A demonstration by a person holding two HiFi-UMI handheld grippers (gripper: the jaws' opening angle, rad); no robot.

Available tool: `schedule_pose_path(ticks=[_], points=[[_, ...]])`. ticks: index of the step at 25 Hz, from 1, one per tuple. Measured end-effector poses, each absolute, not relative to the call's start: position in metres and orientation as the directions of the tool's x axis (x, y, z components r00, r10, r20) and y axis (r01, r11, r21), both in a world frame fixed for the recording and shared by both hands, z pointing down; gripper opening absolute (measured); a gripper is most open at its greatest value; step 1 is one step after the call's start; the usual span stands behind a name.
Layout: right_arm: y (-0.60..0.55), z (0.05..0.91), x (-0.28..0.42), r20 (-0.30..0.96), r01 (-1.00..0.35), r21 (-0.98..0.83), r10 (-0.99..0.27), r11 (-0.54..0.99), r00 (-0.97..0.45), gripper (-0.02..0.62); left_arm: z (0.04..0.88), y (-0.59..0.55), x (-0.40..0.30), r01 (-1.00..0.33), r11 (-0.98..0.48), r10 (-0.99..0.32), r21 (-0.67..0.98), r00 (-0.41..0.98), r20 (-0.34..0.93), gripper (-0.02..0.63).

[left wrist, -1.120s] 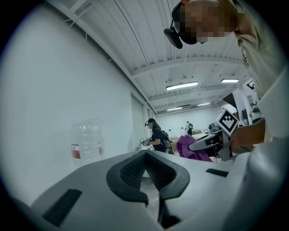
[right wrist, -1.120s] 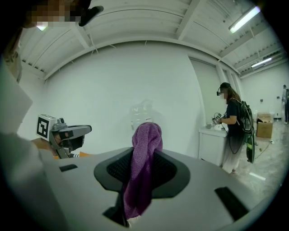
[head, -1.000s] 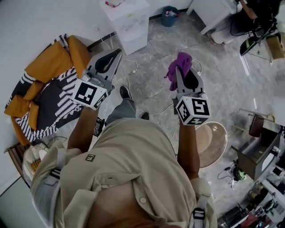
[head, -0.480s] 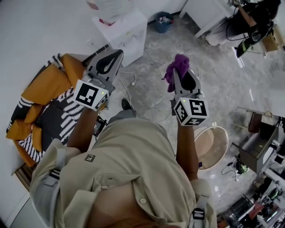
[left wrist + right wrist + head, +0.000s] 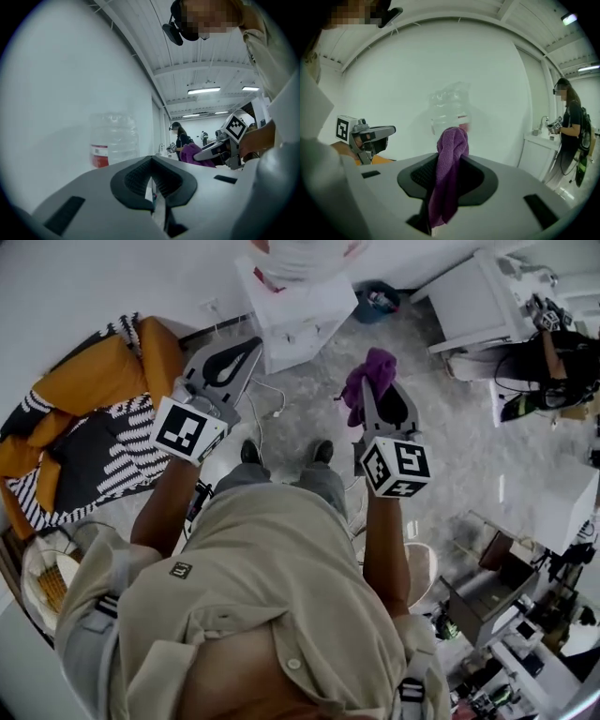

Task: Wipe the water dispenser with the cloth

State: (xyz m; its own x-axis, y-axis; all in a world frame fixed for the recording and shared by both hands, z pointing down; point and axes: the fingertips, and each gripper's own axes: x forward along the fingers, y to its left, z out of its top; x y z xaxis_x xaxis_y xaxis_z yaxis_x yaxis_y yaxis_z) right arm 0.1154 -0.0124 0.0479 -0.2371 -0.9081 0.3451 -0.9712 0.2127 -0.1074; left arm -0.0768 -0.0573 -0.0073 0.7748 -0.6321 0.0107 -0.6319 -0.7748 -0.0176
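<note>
The white water dispenser (image 5: 298, 315) stands against the wall straight ahead, a clear bottle (image 5: 302, 254) with a red label on top; the bottle (image 5: 112, 138) (image 5: 449, 110) shows in both gripper views. My right gripper (image 5: 373, 381) is shut on the purple cloth (image 5: 367, 381), which sticks up between its jaws (image 5: 449, 164) and hangs down. My left gripper (image 5: 251, 345) is held level beside it, jaws closed with nothing in them (image 5: 152, 187). Both are short of the dispenser, not touching it.
An orange and black-and-white striped couch (image 5: 84, 427) lies to the left. A blue bin (image 5: 380, 301) and a white cabinet (image 5: 478, 306) stand right of the dispenser, with a person (image 5: 572, 131) near it. A cable (image 5: 267, 395) runs on the floor. A round stool (image 5: 422, 568) is at right.
The person has stepped toward the dispenser; it and its bottle have come closer and more central. Both grippers keep their pose, the cloth still held.
</note>
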Motion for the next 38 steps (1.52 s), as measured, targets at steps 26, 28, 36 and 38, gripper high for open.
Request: schedule_pose_path(ticks=[26,28,36,38], points=[[-0.211,0.345,0.083,0.408,-0.866,0.101,-0.814,0.49,-0.414,0.124,0.283,-0.129,-0.101,-0.92,-0.389,-0.893,-0.046,0.364,0.266,0.015],[-0.21,0.365,0.058,0.365,-0.857,0.12,-0.825,0.502,-0.432,0.126,0.306,-0.129,-0.105,-0.927,-0.372,-0.901,-0.05,0.348,0.26,0.015],[-0.193,0.395,0.011,0.27,-0.825,0.108,-0.815,0.555,-0.513,0.129,0.334,-0.136,-0.101,-0.95,-0.308,-0.94,-0.052,0.296,0.168,0.015],[-0.199,0.403,0.037,0.274,-0.839,0.134,-0.833,0.527,-0.48,0.126,0.34,-0.137,-0.099,-0.95,-0.307,-0.942,-0.054,0.295,0.161,0.015]])
